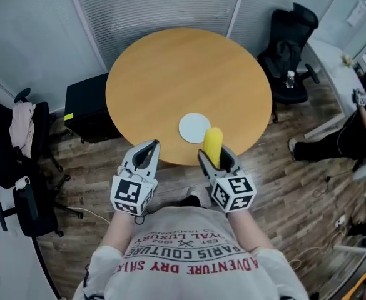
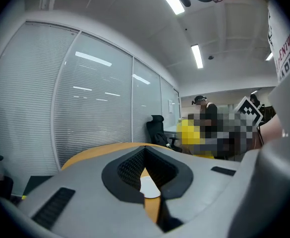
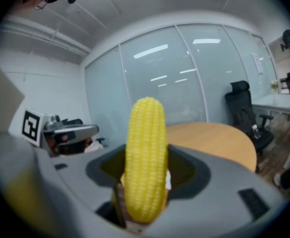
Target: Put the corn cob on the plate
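The right tongs (image 1: 215, 160) clamp a yellow corn cob (image 1: 213, 144) upright, near a small round white plate (image 1: 194, 127) on the round wooden worktop (image 1: 170, 74). The left tongs (image 1: 147, 150) hang closed and empty. Released on end, the cob might topple and roll off the plate.

Office, likely a meeting room. Glass partition walls with slatted blinds (image 2: 100, 118), ceiling strip lights (image 2: 197, 56), round wooden table (image 1: 170, 67), black swivel chairs (image 1: 292, 49) around it, wood-look floor (image 1: 295, 192). White desk (image 1: 330, 58) at right with a person (image 1: 358, 133) seated. Black box (image 1: 89, 108) beside table, maybe a cabinet.
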